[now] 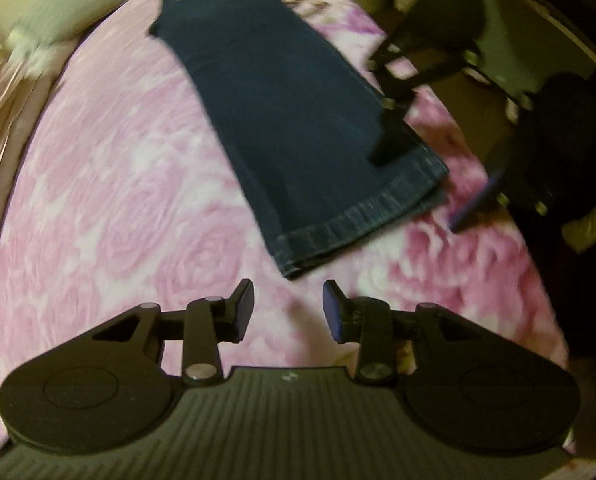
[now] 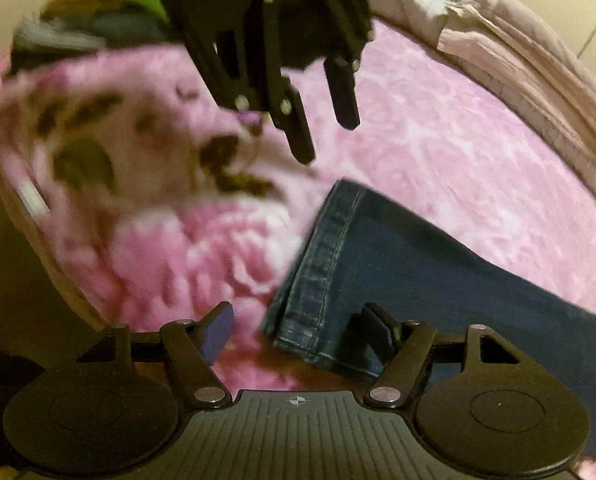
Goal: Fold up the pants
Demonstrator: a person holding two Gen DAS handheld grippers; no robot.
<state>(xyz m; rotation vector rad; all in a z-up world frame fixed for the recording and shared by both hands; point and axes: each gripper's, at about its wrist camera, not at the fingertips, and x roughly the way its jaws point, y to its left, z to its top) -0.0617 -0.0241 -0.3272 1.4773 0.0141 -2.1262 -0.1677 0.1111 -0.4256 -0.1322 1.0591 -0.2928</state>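
Dark jeans [image 1: 282, 120] laid out long and flat on the pink blanket [image 1: 110, 208], legs stacked one on the other, hems [image 1: 361, 220] at the near end and the rest running away toward the far edge. Looks like the lengthwise fold already done, so probably the approach for the next fold: grabbing the hem end and carrying it up toward the waist. Left gripper [image 1: 289, 310] hanging just short of the hems, near the left corner, fingers spread wide with nothing between them, not touching the denim. Right gripper [image 2: 298, 326] down low at the other hem corner, also spread; one finger [image 2: 377, 328] over the fabric and the other out over the blanket beside the hem, so the corner sits roughly between them. Hard to say whether any pad is actually touching cloth, too blurry from motion. Nothing pinched yet on either side as far as visible. Next move, guessing: get both layers of hem between the fingers at each corner, close, then lift evenly and bring the hems over the jeans. Main thing to watch: catching only the top layer, or snagging the fluffy blanket along with the denim. Lopsided grip likely means a skewed fold.
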